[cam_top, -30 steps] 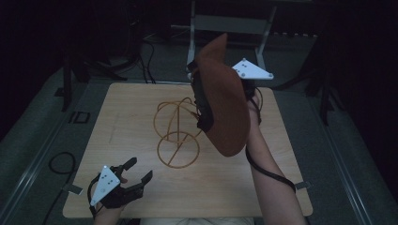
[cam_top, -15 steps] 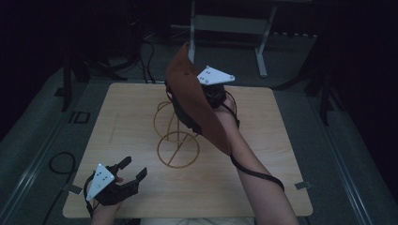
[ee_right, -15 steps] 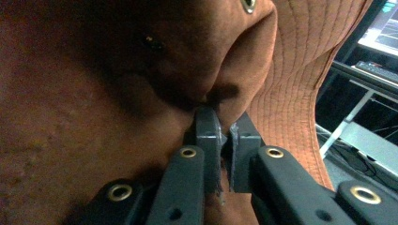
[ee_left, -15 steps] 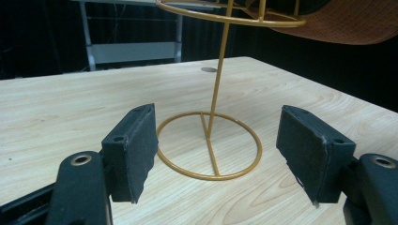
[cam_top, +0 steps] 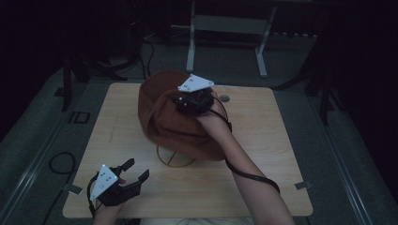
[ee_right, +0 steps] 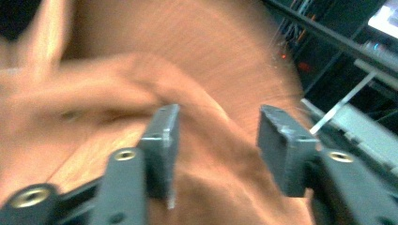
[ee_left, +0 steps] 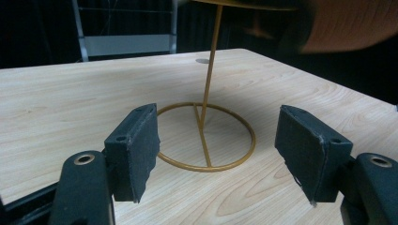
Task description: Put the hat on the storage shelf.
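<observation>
Over the middle of the wooden table [cam_top: 263, 154], a rust-brown felt hat [cam_top: 173, 119] sits on top of a gold wire hat stand [cam_top: 174, 161], and from the high view the hat hides nearly all of the stand, leaving just an arc of its ring base peeking out on the near side. The right gripper [cam_top: 190, 104] is up on the hat's crown, grey plate on top, the person's forearm reaching in from the near right corner.

The left gripper view gives what the high view cannot: the stand's thin upright rod [ee_left: 210, 61] rising from the ring base [ee_left: 206, 137] with its cross spoke, and the hat's brim [ee_left: 347, 26] blurred along the top edge. The left gripper [ee_left: 220, 154] rests low by the table's near left corner, its jaws spread wide with nothing between them.

The right gripper view is close in and smeared: brown felt [ee_right: 220, 61] everywhere, and a fold of it running between the two pads [ee_right: 164, 145], which stand partly apart. Whether they pinch the felt or merely sit against it cannot be told from the blur.

No writing or label can be read anywhere.
</observation>
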A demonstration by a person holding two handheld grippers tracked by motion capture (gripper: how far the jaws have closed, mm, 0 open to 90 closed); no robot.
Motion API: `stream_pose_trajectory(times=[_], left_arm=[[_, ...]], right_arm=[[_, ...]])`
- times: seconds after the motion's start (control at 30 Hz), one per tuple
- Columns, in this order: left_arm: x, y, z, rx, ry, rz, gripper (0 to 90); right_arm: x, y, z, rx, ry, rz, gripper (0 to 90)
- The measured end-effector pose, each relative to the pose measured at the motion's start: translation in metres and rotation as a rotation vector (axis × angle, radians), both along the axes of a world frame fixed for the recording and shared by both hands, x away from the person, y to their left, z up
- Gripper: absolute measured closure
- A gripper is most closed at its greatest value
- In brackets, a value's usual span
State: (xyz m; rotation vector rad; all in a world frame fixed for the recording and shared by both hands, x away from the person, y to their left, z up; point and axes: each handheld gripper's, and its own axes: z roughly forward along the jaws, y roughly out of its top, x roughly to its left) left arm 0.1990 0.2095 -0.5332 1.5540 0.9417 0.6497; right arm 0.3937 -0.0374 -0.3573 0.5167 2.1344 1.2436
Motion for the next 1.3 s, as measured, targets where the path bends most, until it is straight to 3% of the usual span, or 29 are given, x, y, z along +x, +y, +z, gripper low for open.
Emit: stream_pose_trajectory(times=[0.13, 0.47, 0.53, 0.7, 0.87, 0.93, 0.97, 1.0, 1.1, 1.17, 1.3], left_arm=[[0.001, 0.002, -0.001, -0.015, 0.008, 0.003, 31.4], [0.002, 0.000, -0.003, 0.009, 0.009, -0.002, 31.4], [0.003, -0.002, -0.004, 0.010, 0.012, -0.006, 31.4], [0.004, -0.003, -0.005, 0.012, 0.016, -0.013, 31.0], [0.005, -0.004, -0.006, 0.026, 0.018, -0.008, 27.9], [0.005, -0.004, -0.007, 0.028, 0.018, -0.009, 26.1], [0.006, -0.004, -0.008, 0.037, 0.022, 0.001, 17.8], [0.007, -0.005, -0.009, 0.032, 0.023, 0.003, 15.7], [0.008, -0.003, -0.012, 0.028, 0.033, 0.029, 12.7], [0.009, -0.001, -0.014, 0.023, 0.036, 0.050, 10.9], [0.009, 0.001, -0.015, 0.022, 0.035, 0.057, 9.7]], right_arm=[[0.005, -0.014, -0.001, 0.087, 0.064, 0.025, 39.9], [-0.001, -0.038, -0.001, 0.156, 0.082, 0.032, 36.7], [-0.005, -0.048, -0.001, 0.189, 0.104, 0.046, 34.7], [-0.010, -0.066, -0.004, 0.213, 0.144, 0.079, 29.5], [-0.013, -0.086, -0.009, 0.249, 0.157, 0.090, 23.3], [-0.013, -0.090, -0.010, 0.247, 0.157, 0.094, 19.2], [-0.015, -0.098, -0.015, 0.232, 0.161, 0.096, 15.1], [-0.016, -0.101, -0.016, 0.241, 0.166, 0.098, 14.8], [-0.017, -0.108, -0.021, 0.266, 0.183, 0.112, 14.3], [-0.019, -0.116, -0.029, 0.234, 0.182, 0.112, 14.1], [-0.020, -0.125, -0.038, 0.230, 0.193, 0.110, 14.1]])
